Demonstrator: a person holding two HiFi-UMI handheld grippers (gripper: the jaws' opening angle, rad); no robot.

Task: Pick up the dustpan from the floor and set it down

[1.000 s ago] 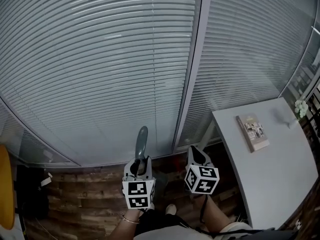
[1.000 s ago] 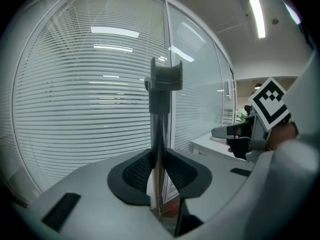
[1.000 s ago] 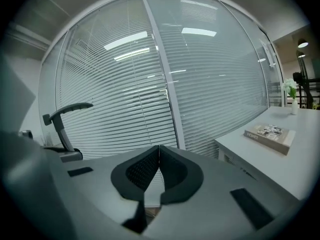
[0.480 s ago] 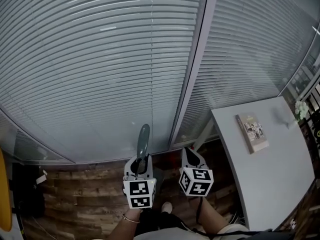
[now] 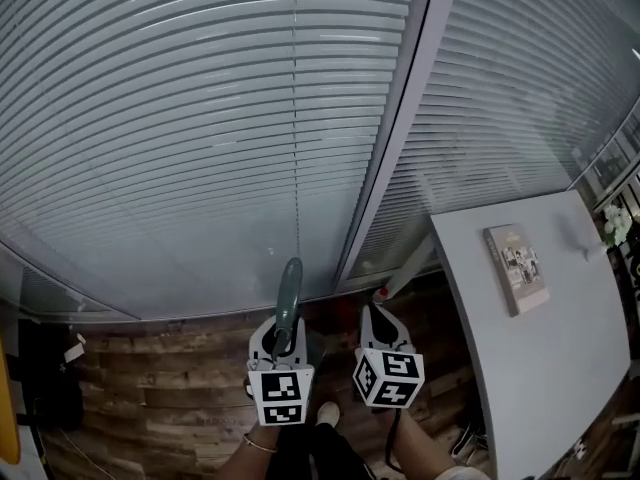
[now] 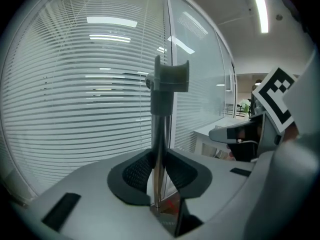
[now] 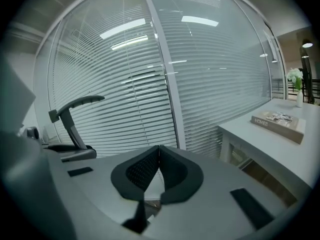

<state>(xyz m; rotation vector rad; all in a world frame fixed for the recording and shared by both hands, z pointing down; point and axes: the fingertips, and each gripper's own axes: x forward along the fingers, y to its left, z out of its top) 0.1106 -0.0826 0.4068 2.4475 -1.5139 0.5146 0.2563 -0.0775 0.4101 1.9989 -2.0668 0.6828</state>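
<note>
Steel dustpan pole (image 6: 159, 149), upright, with grey plastic grip (image 6: 167, 79) on top

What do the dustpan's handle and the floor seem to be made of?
Dustpan handle: the shaft looks like polished metal, since it mirrors the light; its top grip looks like matte grey plastic.
Floor: probably wood or wood-look laminate, with brown planks and visible grain.

Both grippers dropped lower toward the floor. The left gripper (image 5: 283, 336) took the dustpan handle (image 5: 290, 290) down with it. The right gripper (image 5: 374, 316) closed in on the left and the gap between their marker cubes narrowed. The head view shifted, and the yellow disc (image 5: 3, 418) at the left edge slid almost out of frame.
</note>
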